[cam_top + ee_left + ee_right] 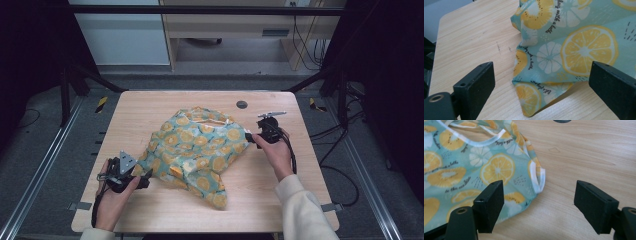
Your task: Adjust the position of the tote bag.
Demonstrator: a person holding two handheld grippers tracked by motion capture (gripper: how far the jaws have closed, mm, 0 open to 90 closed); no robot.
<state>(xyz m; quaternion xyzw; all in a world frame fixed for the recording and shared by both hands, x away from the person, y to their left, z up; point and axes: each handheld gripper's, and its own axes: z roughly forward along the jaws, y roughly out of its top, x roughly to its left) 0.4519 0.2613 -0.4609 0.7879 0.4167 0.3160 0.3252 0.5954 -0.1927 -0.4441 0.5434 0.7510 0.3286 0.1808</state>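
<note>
Both grippers (145, 179) (251, 138) released beside the lemon-print cloth (200, 150), its script lettering too small to read reliably.

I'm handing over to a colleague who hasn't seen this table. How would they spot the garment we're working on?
Start at the light wooden table. Across its middle lies a crumpled garment, between the left hand-held gripper and the right hand-held gripper, both open at its edges. It is pale teal cloth printed with orange and white citrus slices, trimmed in white.
</note>
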